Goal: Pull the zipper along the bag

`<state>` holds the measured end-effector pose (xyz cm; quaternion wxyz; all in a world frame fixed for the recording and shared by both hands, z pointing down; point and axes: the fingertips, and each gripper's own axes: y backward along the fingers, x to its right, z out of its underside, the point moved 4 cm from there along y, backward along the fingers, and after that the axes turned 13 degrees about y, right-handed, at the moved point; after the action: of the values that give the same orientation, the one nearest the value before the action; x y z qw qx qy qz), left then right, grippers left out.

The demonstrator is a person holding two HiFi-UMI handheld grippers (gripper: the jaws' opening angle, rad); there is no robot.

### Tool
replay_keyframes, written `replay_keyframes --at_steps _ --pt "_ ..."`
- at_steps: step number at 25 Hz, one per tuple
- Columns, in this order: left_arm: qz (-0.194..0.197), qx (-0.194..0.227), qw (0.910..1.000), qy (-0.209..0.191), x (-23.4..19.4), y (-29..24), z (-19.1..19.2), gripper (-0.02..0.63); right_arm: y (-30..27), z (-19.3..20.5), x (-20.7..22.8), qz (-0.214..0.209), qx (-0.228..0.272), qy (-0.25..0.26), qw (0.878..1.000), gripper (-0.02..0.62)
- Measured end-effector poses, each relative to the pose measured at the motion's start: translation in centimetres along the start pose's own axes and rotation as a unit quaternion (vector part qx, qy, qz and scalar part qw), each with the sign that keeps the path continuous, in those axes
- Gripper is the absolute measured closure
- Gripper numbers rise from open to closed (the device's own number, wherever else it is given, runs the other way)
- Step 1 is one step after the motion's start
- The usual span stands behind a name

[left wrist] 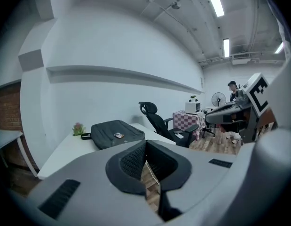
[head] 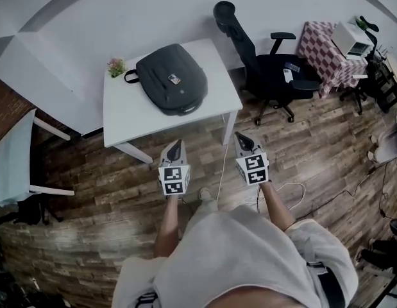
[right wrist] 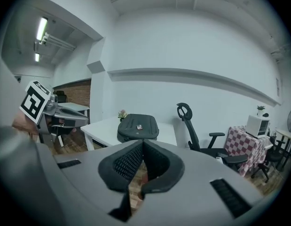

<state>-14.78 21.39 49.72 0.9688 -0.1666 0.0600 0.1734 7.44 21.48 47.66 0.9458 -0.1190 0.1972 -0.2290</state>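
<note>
**Approach to the bag, seen from above and along both grippers.**

- **Bag:** A dark grey, soft fabric bag with a loop handle (head: 171, 79) lies flat on the white rectangular table (head: 129, 122). It sits toward the table's far half, with the handle end turned to a small pot of pink flowers (head: 116, 67) at the back-left corner. A small pale tag rests on the bag's top panel. The zipper seam follows the bag's rim, but its puller is too small to pick out.
- **Grippers:** The left gripper (head: 176, 144) and the right gripper (head: 242, 137) are held side by side over the wood-plank floor (head: 301, 146). Both stop short of the table's near edge and stand well apart from the bag. Each points toward the table and slightly downward.
- **Jaws:** Both pairs of jaws are pressed together with nothing between them, and only floor shows through the slit. This probably suits a carrying posture, since nothing is within reach yet.
- **Progress:** The task appears not yet begun. One gripper will likely need to steady the fabric while the other parts its jaws to pinch the puller.
- **Obstacle:** A black high-backed office chair (head: 265, 63) stands near the table's right side. It may crowd an approach from that side.
</note>
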Motion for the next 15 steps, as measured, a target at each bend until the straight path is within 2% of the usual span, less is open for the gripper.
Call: replay_keyframes --at_steps 8,15 --pt "0.032 -0.011 0.9994 -0.008 -5.7 -8.7 -3.6 0.58 -9.4 -2.9 2.1 0.018 -0.013 0.004 1.0 0.581" --pt "0.061 -0.021 0.9978 -0.018 -7.5 -13.4 -4.5 0.58 -13.0 -2.7 3.1 0.036 -0.031 0.003 0.999 0.581"
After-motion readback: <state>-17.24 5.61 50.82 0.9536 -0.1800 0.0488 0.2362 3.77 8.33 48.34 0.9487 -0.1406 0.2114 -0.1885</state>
